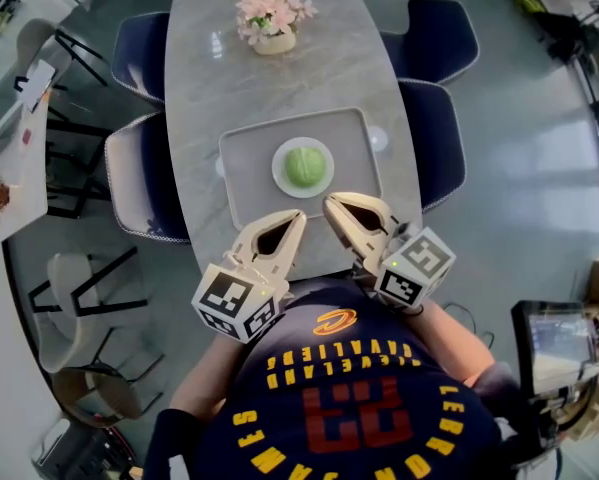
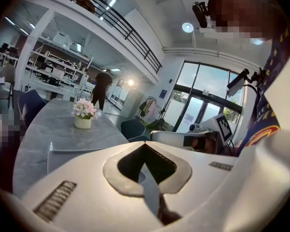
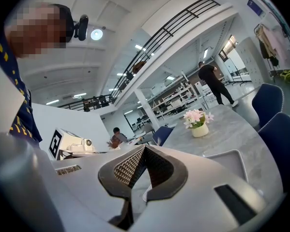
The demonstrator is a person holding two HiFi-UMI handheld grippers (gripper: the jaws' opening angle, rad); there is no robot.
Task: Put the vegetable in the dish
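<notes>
A round green vegetable (image 1: 305, 166) lies in a white dish (image 1: 278, 169) in the middle of a grey tray (image 1: 247, 168) on the marble table (image 1: 209, 78). My left gripper (image 1: 297, 215) and right gripper (image 1: 329, 202) hover side by side over the tray's near edge, just short of the dish. Both are shut with nothing between the jaws. The left gripper view shows its own closed tips (image 2: 145, 144) above the tray (image 2: 72, 154), with the right gripper (image 2: 183, 138) beside them. The right gripper view shows closed tips (image 3: 145, 148) and a tray corner (image 3: 232, 161).
A pot of pink flowers (image 1: 272, 20) stands at the table's far end. Dark blue chairs (image 1: 434, 38) line both long sides, one (image 1: 144, 178) close to the tray's left. A screen (image 1: 554, 343) stands at lower right. A person (image 3: 210, 83) walks beyond the table.
</notes>
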